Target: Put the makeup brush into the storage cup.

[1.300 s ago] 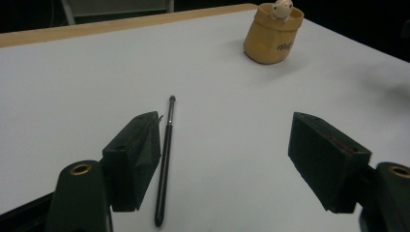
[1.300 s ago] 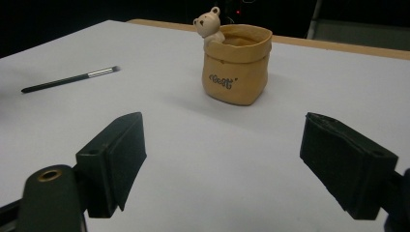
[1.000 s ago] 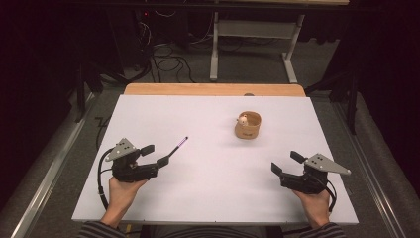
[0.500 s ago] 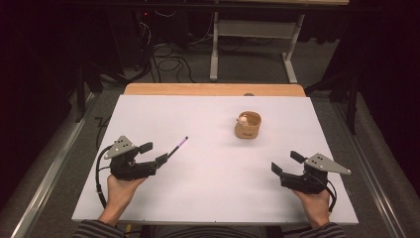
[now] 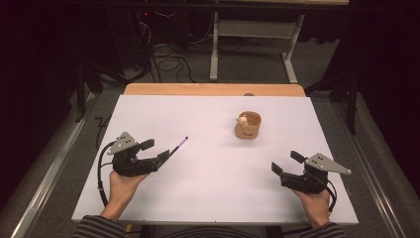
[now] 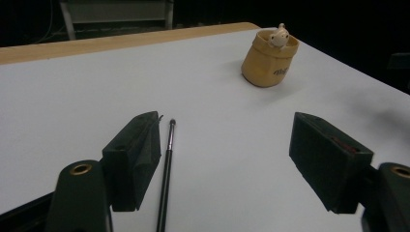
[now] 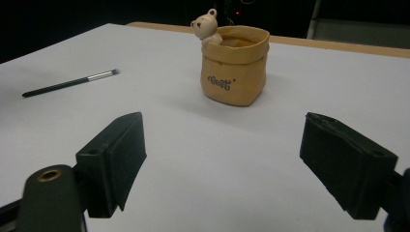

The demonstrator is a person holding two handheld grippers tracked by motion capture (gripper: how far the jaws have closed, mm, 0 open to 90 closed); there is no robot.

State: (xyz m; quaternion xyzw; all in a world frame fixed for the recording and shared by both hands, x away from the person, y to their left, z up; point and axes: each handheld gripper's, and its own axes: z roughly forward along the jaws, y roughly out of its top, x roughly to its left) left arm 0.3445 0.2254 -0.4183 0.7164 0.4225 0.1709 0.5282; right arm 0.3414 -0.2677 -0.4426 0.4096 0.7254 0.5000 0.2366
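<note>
A thin black brush (image 5: 178, 146) with a purple-tinted tip lies on the white table (image 5: 208, 198), left of centre. My left gripper (image 5: 157, 150) is open around its handle end. In the left gripper view the brush (image 6: 167, 164) lies just inside the left jaw, and the gripper (image 6: 227, 133) has a wide gap. A tan bag-shaped cup (image 5: 247, 125) with a small bear figure on its rim stands upright at the centre right. My right gripper (image 5: 286, 162) rests open near the front right, empty and pointing toward the cup (image 7: 234, 65); its jaws (image 7: 222, 133) hold nothing.
A wooden strip (image 5: 213, 89) runs along the table's far edge. Beyond it are a white metal frame (image 5: 252, 34) and cables on the dark floor. A person's hands and striped sleeves come in from the bottom edge.
My left gripper has edged slightly forward along the brush. The right gripper, the cup and the brush have stayed put.
</note>
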